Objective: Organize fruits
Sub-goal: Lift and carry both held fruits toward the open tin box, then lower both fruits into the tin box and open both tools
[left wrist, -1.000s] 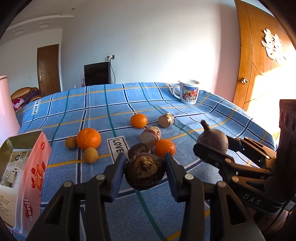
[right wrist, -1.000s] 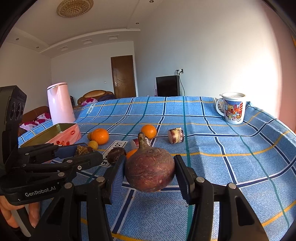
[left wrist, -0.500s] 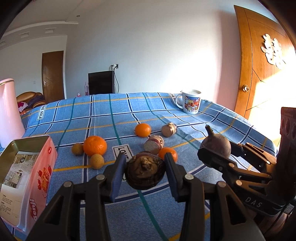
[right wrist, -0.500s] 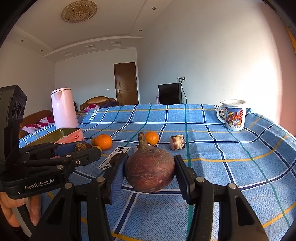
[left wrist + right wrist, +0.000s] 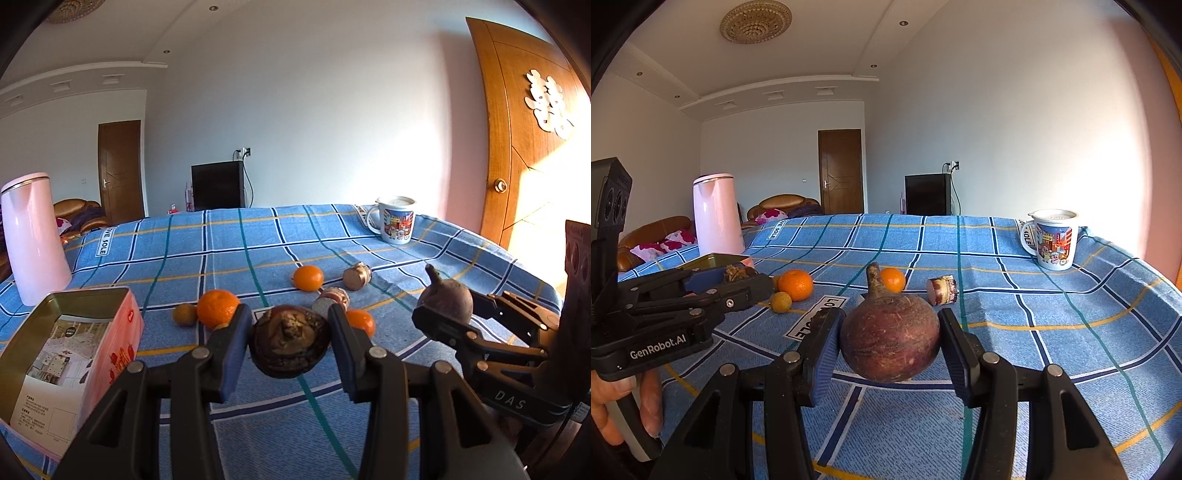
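Now both claws hang level above the counter [image 5: 1052,314], side by side, each clamped on a fruit. Left claw [image 5: 288,341] grips a dark brown, wrinkled round fruit [image 5: 290,345] with a rough tan crown facing the camera. Right claw [image 5: 890,343] pinches a purplish-brown round fruit [image 5: 890,338] with a stubby stem standing upright; in the left wrist view that claw [image 5: 445,308] sits to the right of the left one.

Taking the mug [image 5: 395,219] at the far right corner as landmark: two oranges [image 5: 308,277] [image 5: 218,308] lie nearer the camera and to its left, a third orange [image 5: 360,321] peeks behind the left claw, two small yellowish fruits [image 5: 184,314] [image 5: 781,302] sit beside the large orange, and an open pink tin [image 5: 74,350] stands far left of the mug, with a pink kettle [image 5: 33,236] behind it.

A blue plaid cloth covers the counter; white walls, a brown door [image 5: 842,171] and a black cabinet [image 5: 927,195] stand beyond.
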{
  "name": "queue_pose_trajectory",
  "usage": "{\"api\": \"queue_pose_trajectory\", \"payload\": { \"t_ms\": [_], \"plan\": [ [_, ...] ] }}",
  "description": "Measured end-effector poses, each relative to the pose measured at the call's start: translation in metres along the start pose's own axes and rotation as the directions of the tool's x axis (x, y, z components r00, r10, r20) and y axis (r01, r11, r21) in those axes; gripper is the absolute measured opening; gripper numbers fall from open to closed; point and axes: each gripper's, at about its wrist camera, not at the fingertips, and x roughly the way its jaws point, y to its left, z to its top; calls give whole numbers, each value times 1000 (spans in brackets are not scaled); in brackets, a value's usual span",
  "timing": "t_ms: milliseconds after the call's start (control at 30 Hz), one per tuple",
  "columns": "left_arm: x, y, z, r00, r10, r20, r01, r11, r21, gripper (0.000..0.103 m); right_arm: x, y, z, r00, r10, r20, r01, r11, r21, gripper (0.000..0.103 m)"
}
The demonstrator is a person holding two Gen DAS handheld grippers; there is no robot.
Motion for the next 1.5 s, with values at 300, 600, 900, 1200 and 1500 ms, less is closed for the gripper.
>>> {"api": "queue_pose_trajectory", "payload": {
  "t_ms": [300,600,900,1200,1500],
  "plan": [
    [-13,27,4,999,43,20,-43,999,-28,45,7,14,21,999,22,-39,-23,999,-26,54],
    [-23,71,4,993,117,2,-116,987,-111,45,28,53,54,990,130,-62,-135,988,-78,54],
    [-28,120,4,984,177,-17,-177,966,-187,45,56,95,78,968,220,-119,-234,965,-117,54],
    [-30,183,5,966,250,-67,-259,931,-259,45,87,148,97,940,293,-173,-322,930,-175,54],
    [-21,219,0,958,257,-125,-283,913,-293,45,128,198,93,913,322,-250,-375,904,-206,54]
  ]
}}
